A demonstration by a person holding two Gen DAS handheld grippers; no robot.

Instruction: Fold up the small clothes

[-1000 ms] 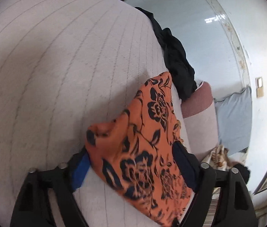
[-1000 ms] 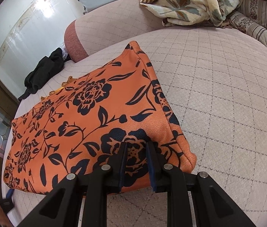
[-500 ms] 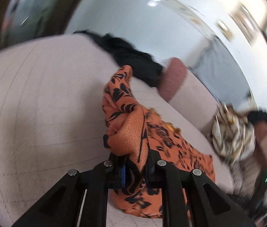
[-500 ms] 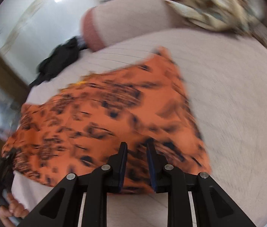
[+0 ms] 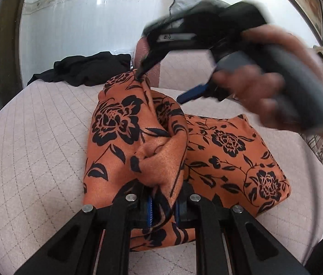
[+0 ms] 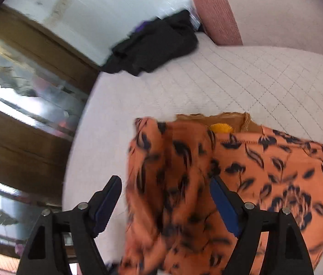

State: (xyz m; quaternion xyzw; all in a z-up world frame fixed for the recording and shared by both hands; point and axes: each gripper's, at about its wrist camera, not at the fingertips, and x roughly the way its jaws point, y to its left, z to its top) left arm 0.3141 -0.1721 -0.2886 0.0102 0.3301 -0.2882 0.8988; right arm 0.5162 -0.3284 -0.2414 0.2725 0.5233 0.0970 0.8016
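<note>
Left wrist view shows the orange floral garment [image 5: 225, 151] lying on the quilted mattress [image 5: 35, 142], toward its near edge. One part of the cloth is raised into a ridge and drawn over the flat part, so the fold seems to be in the middle of its making, not finished. The left gripper [image 5: 163, 206] is clamped on a bunch of this cloth at the near end of the ridge. The right gripper [image 6: 166, 204] has its jaws wide apart, with the hanging cloth between them but not pinched; in the left view its tip is at the far top of the ridge. I judge that laying the raised part down and smoothing it remain to do. A black garment [image 5: 85, 68] lies unfolded at the far corner of the mattress, beside the pink bolster [image 6: 216, 11].
</note>
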